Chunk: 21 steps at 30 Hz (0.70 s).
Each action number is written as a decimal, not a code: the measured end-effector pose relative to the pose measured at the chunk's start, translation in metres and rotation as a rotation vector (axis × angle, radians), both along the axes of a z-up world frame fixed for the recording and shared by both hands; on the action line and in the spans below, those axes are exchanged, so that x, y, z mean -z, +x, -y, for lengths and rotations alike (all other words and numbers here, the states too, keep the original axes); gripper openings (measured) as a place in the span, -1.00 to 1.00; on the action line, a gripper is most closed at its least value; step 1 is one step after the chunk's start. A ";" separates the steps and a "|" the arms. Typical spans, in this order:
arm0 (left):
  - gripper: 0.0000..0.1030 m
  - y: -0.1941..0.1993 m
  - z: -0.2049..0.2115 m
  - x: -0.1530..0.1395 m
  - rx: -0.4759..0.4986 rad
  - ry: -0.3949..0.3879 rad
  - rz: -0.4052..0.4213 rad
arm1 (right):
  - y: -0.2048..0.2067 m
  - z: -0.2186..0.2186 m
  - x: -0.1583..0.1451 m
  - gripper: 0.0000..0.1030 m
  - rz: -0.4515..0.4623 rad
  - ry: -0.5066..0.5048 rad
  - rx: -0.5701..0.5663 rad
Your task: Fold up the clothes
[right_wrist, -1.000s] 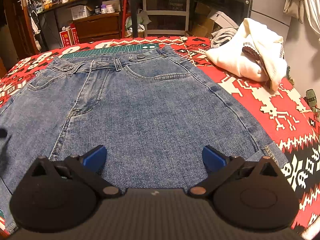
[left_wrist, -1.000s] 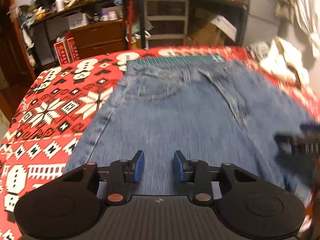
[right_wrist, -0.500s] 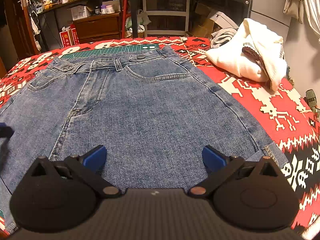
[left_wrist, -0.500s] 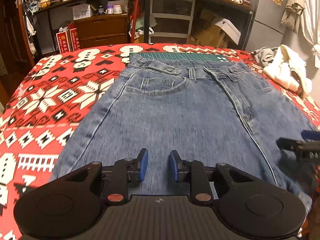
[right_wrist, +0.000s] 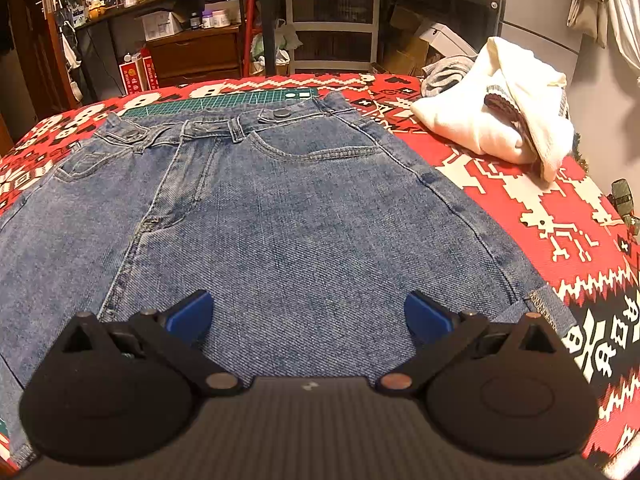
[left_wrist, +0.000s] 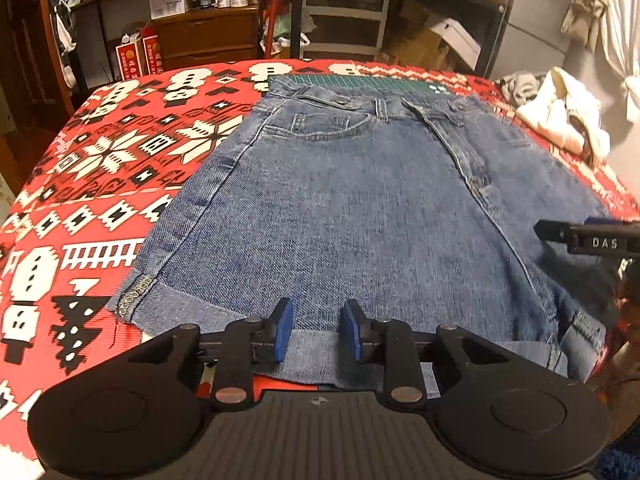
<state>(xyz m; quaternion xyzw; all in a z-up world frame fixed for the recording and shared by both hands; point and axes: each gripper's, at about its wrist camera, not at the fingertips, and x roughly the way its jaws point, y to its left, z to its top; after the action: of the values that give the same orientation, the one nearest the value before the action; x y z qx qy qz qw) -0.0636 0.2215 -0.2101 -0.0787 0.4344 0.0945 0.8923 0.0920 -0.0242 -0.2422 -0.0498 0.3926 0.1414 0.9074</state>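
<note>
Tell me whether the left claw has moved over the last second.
Yes. The left claw pulled back toward the denim shorts' hem, away from the green mat.

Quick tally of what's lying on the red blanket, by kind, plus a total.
Denim shorts: 1
Cream garment: 1
Grey garment: 1
Green cutting mat: 1
Total: 4
A small dark object at the blanket's right edge is too unclear to count.
</note>
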 end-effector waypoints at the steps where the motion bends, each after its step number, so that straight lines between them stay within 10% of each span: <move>1: -0.47 0.001 0.002 -0.001 0.003 0.008 -0.007 | 0.000 0.000 0.000 0.99 0.000 0.000 0.000; 21: -0.69 0.113 -0.062 0.001 -0.036 0.070 0.088 | -0.001 0.000 0.000 0.99 0.007 0.002 -0.001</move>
<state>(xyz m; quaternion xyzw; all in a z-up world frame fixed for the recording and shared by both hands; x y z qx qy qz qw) 0.0498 0.2836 -0.2112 -0.0592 0.3899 0.1221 0.9108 0.0911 -0.0240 -0.2427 -0.0498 0.3891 0.1419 0.9088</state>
